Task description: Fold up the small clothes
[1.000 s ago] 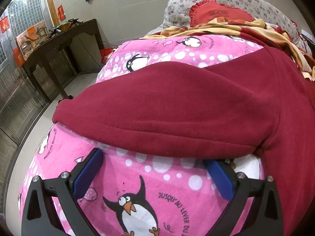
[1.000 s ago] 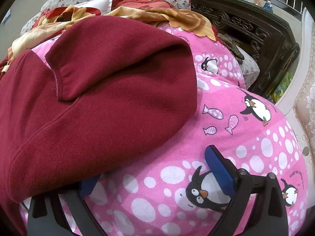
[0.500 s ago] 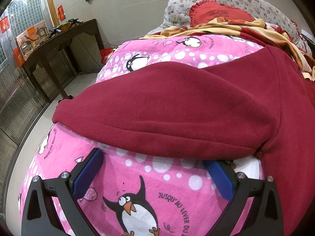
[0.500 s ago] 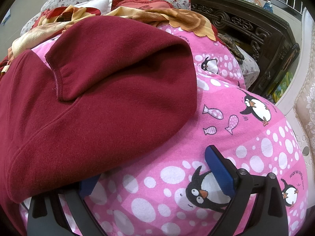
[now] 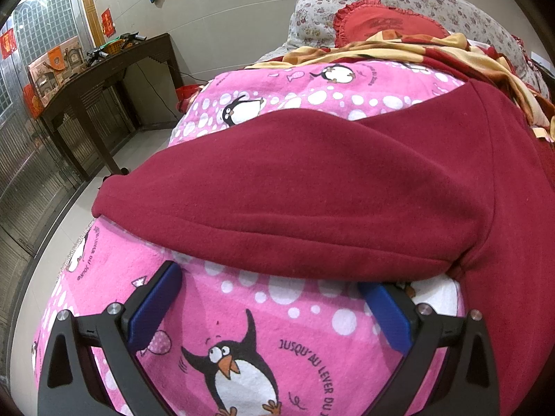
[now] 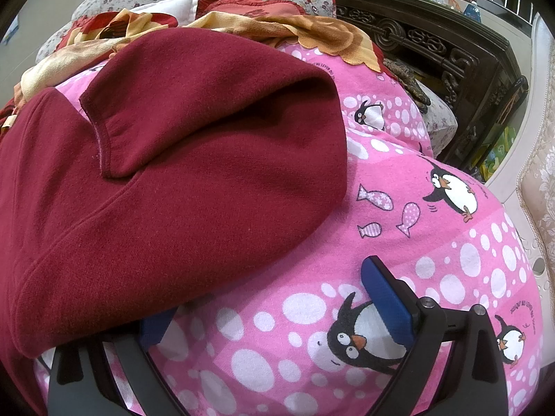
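A dark red fleece garment (image 5: pixel 329 187) lies on a pink penguin-print blanket (image 5: pixel 242 329). One sleeve is folded across its body. My left gripper (image 5: pixel 270 284) is open, low over the blanket at the garment's near edge; the fabric overhangs its right fingertip. In the right wrist view the same garment (image 6: pixel 194 173) shows a folded sleeve with its cuff (image 6: pixel 104 138) on top. My right gripper (image 6: pixel 263 298) is open; its left finger is tucked under the garment's near edge, its right finger (image 6: pixel 385 301) is over bare blanket (image 6: pixel 433 242).
Pillows and a yellow-red blanket (image 5: pixel 399 45) are piled at the far end of the bed. A dark wooden table (image 5: pixel 104 79) stands by the left wall. A carved dark cabinet (image 6: pixel 451 55) and a white chair (image 6: pixel 534 173) stand on the right.
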The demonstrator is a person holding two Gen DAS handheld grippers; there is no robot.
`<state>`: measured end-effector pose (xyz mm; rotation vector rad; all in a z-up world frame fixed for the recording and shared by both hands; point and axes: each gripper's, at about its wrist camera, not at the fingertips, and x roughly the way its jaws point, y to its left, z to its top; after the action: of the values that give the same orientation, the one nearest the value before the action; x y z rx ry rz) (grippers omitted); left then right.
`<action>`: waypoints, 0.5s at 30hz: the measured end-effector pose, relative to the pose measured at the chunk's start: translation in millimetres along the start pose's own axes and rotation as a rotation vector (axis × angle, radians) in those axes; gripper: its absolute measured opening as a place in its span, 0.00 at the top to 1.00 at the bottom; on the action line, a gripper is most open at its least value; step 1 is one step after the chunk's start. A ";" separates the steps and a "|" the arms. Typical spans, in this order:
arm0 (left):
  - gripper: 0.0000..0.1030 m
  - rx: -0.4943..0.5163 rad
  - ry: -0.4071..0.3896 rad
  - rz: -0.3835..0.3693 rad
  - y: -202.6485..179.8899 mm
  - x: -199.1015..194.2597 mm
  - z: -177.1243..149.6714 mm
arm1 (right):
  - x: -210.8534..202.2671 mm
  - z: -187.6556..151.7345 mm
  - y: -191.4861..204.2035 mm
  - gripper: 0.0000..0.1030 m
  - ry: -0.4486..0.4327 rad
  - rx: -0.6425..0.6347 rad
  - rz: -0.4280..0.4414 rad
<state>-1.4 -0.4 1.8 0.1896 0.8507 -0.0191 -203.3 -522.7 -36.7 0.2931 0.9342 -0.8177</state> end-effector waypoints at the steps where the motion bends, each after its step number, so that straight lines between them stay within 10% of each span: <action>1: 0.00 -0.001 0.000 -0.001 0.4 -0.6 0.0 | 0.0 0.0 0.1 0.00 0.000 0.000 0.000; 15: 0.00 0.004 0.016 -0.011 -3.2 -0.1 0.0 | -1.5 -0.3 -0.4 0.00 0.001 -0.002 -0.004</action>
<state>-1.8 -3.5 1.3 0.1893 0.8682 -0.0296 -204.3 -522.1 -35.7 0.2904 0.9368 -0.8200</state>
